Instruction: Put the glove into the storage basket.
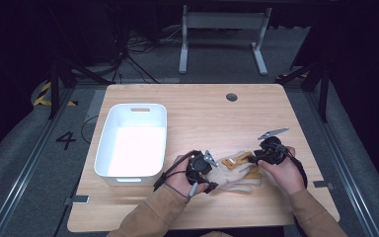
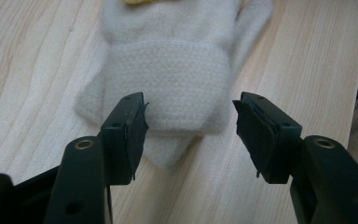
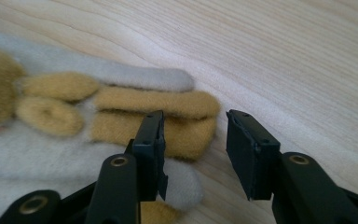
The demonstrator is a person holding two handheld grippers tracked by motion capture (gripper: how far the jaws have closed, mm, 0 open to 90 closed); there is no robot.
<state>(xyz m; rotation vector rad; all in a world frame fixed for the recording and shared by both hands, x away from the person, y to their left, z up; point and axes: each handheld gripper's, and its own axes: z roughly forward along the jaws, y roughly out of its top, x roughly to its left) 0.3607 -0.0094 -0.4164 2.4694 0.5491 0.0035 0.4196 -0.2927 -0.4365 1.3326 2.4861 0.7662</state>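
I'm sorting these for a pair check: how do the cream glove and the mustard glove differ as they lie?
The cream glove lies underneath, nearer the person, its cuff facing the left gripper; the mustard glove lies partly on top, its fingers by the right gripper. More cream shows than mustard. Both are fuzzy knits lying flat on the table.

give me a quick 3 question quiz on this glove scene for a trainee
1. True or false: the white bin sits on the table to the left of the gloves.
2. Which end of the cream glove faces the left hand-held gripper? A) fingertips B) cuff C) thumb tip
3. Fill in: the right hand-held gripper stands open at the tips of the ____-coloured glove fingers.

Key: 1 true; 2 B; 3 mustard yellow. Both hand-held grippers are open, with no pad pressing on fabric.
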